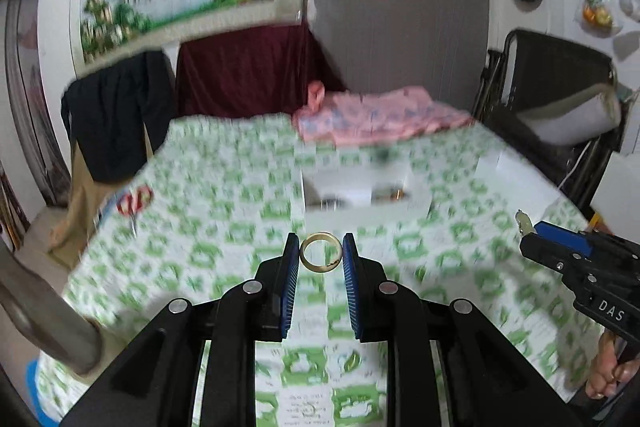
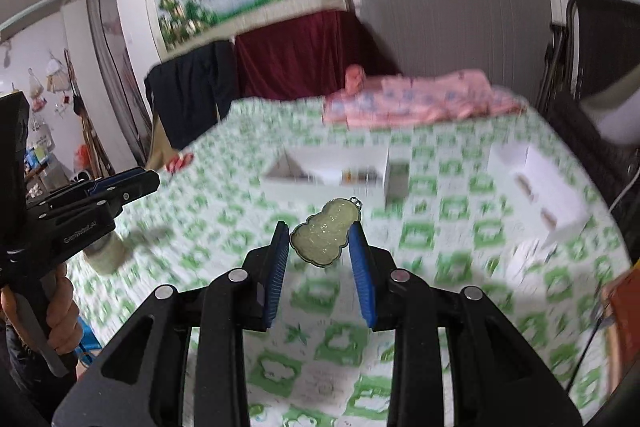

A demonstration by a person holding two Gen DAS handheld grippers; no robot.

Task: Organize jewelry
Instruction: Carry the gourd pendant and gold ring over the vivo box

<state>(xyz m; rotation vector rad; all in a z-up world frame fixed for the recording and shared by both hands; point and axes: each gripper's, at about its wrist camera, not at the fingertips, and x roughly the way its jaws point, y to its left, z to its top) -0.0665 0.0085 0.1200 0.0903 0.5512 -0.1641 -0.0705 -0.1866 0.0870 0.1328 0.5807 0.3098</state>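
Note:
My left gripper [image 1: 321, 254] is shut on a pale jade ring [image 1: 321, 252], held between its blue pads above the green-and-white patterned table [image 1: 224, 227]. My right gripper [image 2: 320, 239] is shut on a pale green gourd-shaped jade pendant [image 2: 325, 235] with a small metal loop at its top. An open white jewelry box [image 1: 358, 187] with small items inside stands ahead at mid-table; it also shows in the right wrist view [image 2: 340, 169]. The right gripper also shows at the right edge of the left wrist view [image 1: 524, 223], pendant at its tip.
A second white box [image 2: 538, 183] stands at the right of the table. Red-handled scissors [image 1: 134, 203] lie at the left. A pink folded cloth [image 1: 380, 117] lies at the far edge. A black chair [image 1: 560, 87] stands at the right. A pale cup [image 2: 108, 251] stands at the left.

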